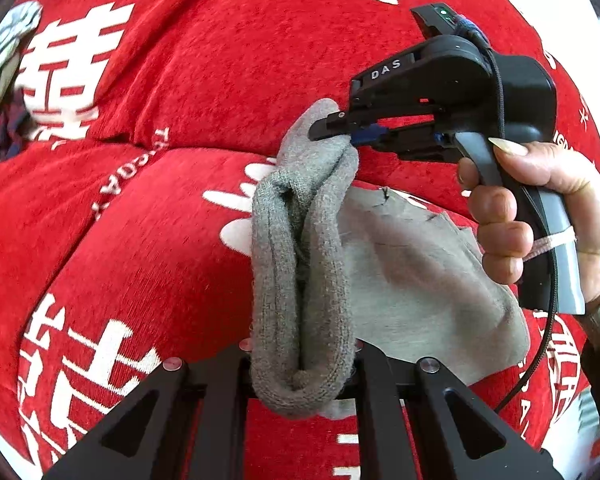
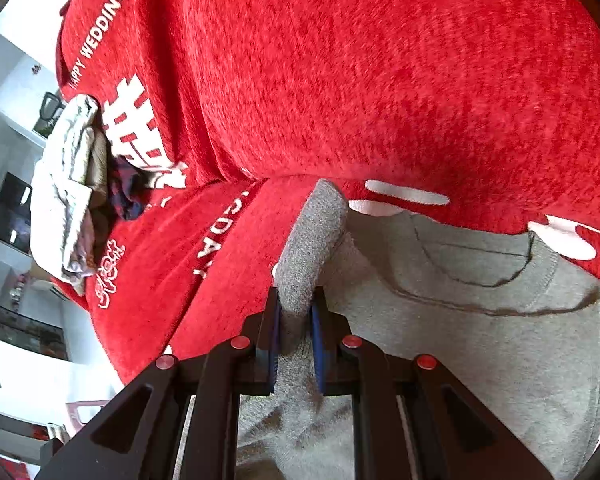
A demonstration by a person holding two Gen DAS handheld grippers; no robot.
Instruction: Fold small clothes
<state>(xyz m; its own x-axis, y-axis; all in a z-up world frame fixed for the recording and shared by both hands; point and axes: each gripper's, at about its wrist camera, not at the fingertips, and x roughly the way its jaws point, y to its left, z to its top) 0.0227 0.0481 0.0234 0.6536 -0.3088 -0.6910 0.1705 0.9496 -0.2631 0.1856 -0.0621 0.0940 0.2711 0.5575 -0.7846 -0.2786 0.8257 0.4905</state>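
A small grey knit garment (image 1: 300, 264) is held up in a bunched vertical fold above a red sofa cover. Its lighter inner side (image 1: 420, 276) hangs to the right. My left gripper (image 1: 300, 364) is shut on the fold's lower end. My right gripper (image 1: 340, 130) is shut on the upper end, with a hand on its handle (image 1: 512, 184). In the right wrist view my right gripper (image 2: 296, 320) pinches a grey edge (image 2: 312, 240) between blue pads (image 2: 317, 344). The rest of the garment (image 2: 480, 320), with neckline and pocket stitching, lies flat to the right.
The red sofa cover (image 1: 188, 92) with white characters fills both views, with a seam between backrest and seat. A pile of other small clothes (image 2: 72, 184) lies at the sofa's far end; it also shows in the left wrist view (image 1: 4, 52).
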